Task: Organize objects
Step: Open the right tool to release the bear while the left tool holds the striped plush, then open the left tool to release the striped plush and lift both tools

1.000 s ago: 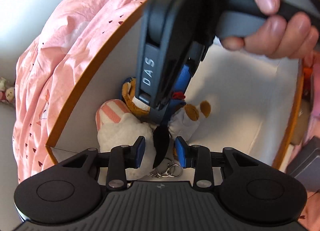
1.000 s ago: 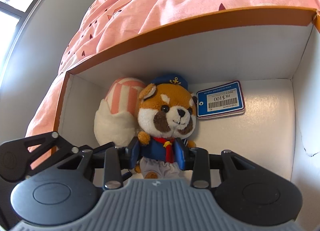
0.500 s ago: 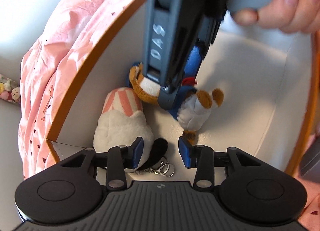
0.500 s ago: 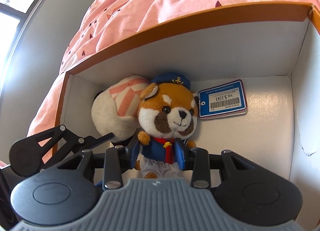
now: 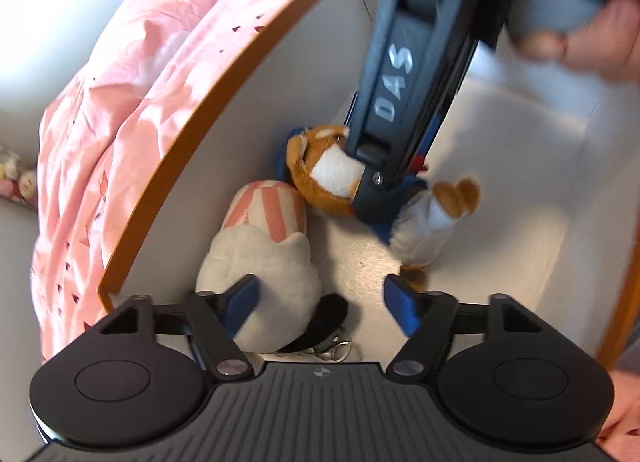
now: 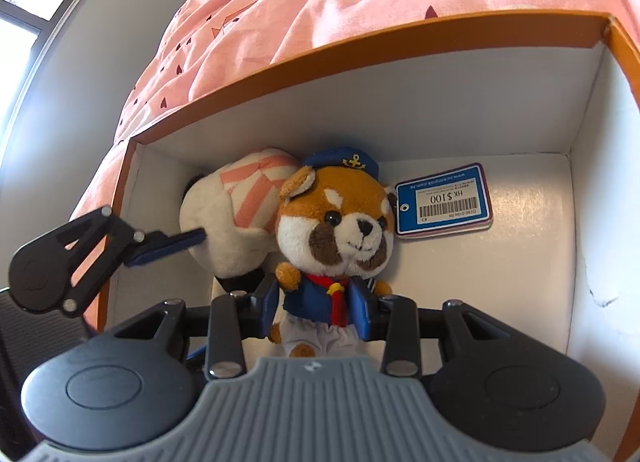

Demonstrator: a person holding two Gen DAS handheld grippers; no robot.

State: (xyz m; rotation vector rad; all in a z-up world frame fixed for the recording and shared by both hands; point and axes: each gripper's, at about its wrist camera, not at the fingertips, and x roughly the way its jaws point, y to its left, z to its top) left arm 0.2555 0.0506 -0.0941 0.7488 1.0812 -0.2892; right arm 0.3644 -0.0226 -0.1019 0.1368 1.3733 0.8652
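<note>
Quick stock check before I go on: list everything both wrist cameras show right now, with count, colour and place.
Box: one, orange outside with a white inside, on the pink bedding.
Red panda plush: one, orange and white, navy sailor cap and jacket, red scarf; in the box, between the right gripper's fingers.
Striped plush: one, cream with pink stripes, in the box's corner beside the panda.
Price tag: one, blue and white, on the box floor by the panda's head.
Key ring: one, metal, by the striped plush.
Bedding: pink, dark heart print, around the box.
Left gripper: black, blue pads, jaws just opened wide, holding nothing.
Right gripper: black, closed on the panda's body.
Hand: one, on the right gripper's handle.
</note>
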